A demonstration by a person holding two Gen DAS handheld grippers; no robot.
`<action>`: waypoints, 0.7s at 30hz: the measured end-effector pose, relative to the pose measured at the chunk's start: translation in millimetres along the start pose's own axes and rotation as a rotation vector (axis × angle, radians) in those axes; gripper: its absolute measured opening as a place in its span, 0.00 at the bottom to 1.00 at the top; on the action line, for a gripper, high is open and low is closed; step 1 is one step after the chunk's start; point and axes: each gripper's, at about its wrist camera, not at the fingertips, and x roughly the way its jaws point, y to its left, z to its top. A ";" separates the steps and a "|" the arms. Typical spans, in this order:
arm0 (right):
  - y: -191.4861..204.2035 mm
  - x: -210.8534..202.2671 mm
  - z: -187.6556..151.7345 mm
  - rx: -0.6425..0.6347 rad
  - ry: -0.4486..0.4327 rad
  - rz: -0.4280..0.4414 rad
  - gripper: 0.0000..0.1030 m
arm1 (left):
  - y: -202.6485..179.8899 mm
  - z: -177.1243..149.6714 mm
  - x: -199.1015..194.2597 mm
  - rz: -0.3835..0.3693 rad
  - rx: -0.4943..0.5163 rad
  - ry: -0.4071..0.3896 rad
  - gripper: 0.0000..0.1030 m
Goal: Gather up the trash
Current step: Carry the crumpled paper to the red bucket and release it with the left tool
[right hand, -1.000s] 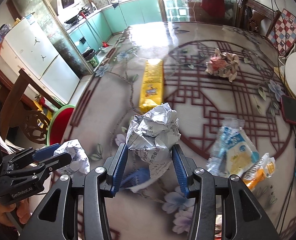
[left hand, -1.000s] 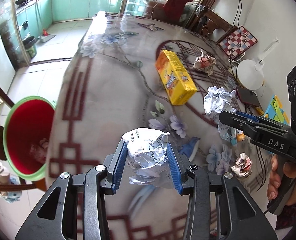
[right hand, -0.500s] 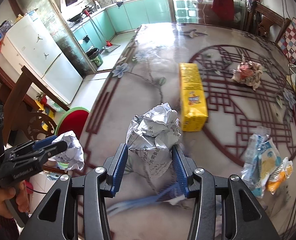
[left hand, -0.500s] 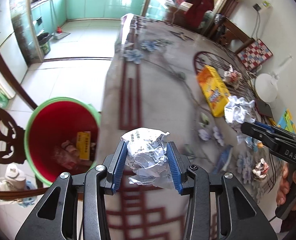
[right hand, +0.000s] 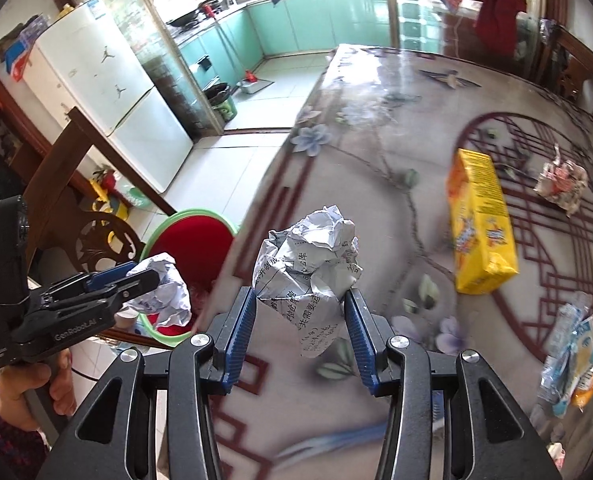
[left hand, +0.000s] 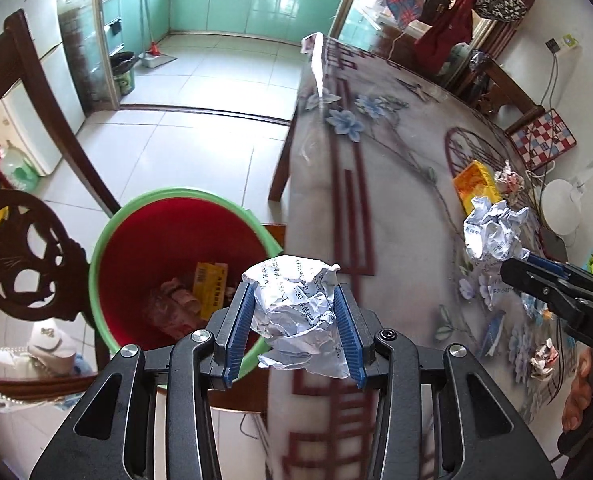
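Moved since earlier frames: both grippers carried off the bench centre toward its edge; red bin, earlier at left-view 9 o'clock, now sits just behind the L paper wad; yellow box has slid off toward 3 o'clock.

1. Left gripper (left hand: 295, 322) – jaws part-closed, blue pads clamped on both flanks of crumpled printed paper wad (left hand: 296, 312). Wad fills the gap, bulges above the pads, loose flap hanging below. Positioned over bench edge, bin rim directly behind at 9–10 o'clock.
2. Right gripper (right hand: 301, 322) – jaws part-closed on second paper wad (right hand: 310, 270); wad stands tall above pads, one tail of paper drooping between them. Over bench (right hand: 396, 128), near its left edge.
3. Bin (left hand: 108, 248) – red inside, green rim, on floor beside bench. Contents: yellow packet, pinkish wrappers.
4. Yellow box (right hand: 480, 224) – lying flat on bench, 2 o'clock of R gripper, well apart.
5. Crumpled floral wrapper (right hand: 562, 186) – bench, 2 o'clock, beyond box.
6. Blue/white snack packets (right hand: 576, 356) – bench, 3–4 o'clock in right view.
7. Small crumpled wrapper (left hand: 544, 360) – bench, 3 o'clock in left view.
8. Carved wooden chair (left hand: 20, 264) – beside bin, 9 o'clock.
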 end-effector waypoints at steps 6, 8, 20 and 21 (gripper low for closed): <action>31.1 10.3 15.2 -0.039 -0.013 0.053 0.43 | 26.7 0.7 7.6 0.065 -0.037 0.014 0.39; 40.8 16.3 18.5 -0.046 -0.010 0.083 0.43 | 35.9 -0.1 8.1 0.087 -0.052 0.014 0.39; 91.3 55.0 28.7 -0.139 0.057 0.204 0.43 | 86.4 5.6 3.3 0.190 -0.134 -0.005 0.39; 94.5 56.4 29.8 -0.151 0.055 0.195 0.43 | 89.5 7.4 4.1 0.195 -0.136 -0.005 0.39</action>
